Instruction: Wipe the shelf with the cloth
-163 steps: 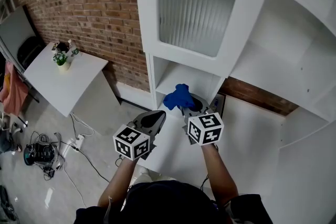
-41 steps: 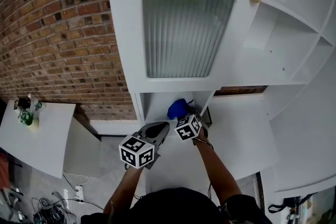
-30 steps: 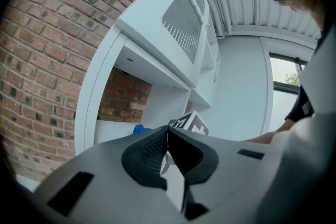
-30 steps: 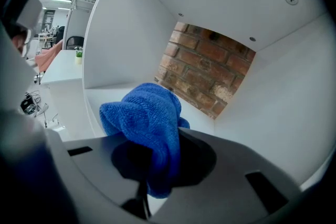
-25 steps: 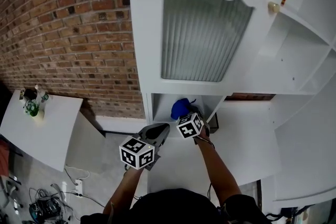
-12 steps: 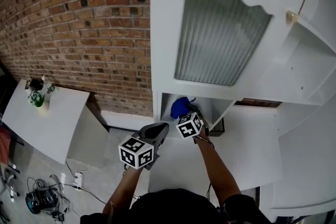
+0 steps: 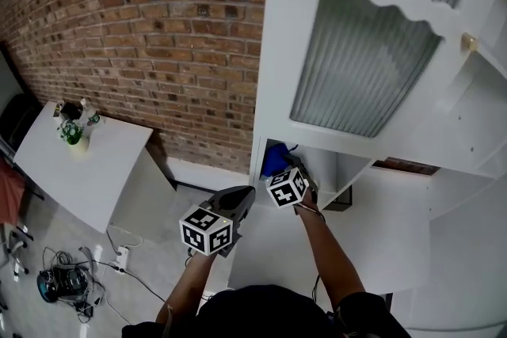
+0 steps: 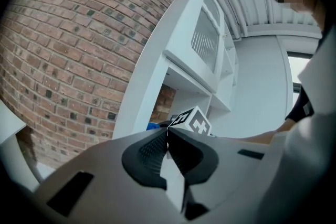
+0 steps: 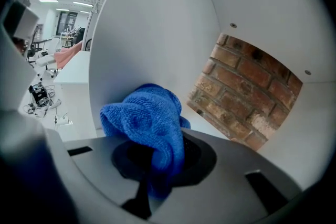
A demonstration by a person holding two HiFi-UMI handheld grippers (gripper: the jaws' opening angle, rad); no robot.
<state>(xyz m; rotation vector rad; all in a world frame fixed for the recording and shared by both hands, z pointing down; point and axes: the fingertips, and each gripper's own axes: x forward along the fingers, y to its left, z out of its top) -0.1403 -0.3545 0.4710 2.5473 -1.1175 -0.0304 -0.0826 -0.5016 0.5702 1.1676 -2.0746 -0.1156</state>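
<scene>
— Where can we get in?
— Only through the low cubby (image 7: 321, 162); the glass door (image 7: 364, 51) covers the space above it.
— How much room inside?
— Little. The side panel (image 9: 152, 23) stands close on our left, and the back opens onto the brick wall (image 9: 247, 92). The cloth (image 9: 147, 113) bunched in the right gripper (image 9: 160, 157) sits in the way at the front.
— And outside?
— Open air in front, where our left gripper (image 7: 244, 192) hangs, jaws together.

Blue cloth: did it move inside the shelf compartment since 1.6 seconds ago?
Yes. In the head view the blue cloth has shifted left, from mid-compartment to beside its left wall.
</scene>
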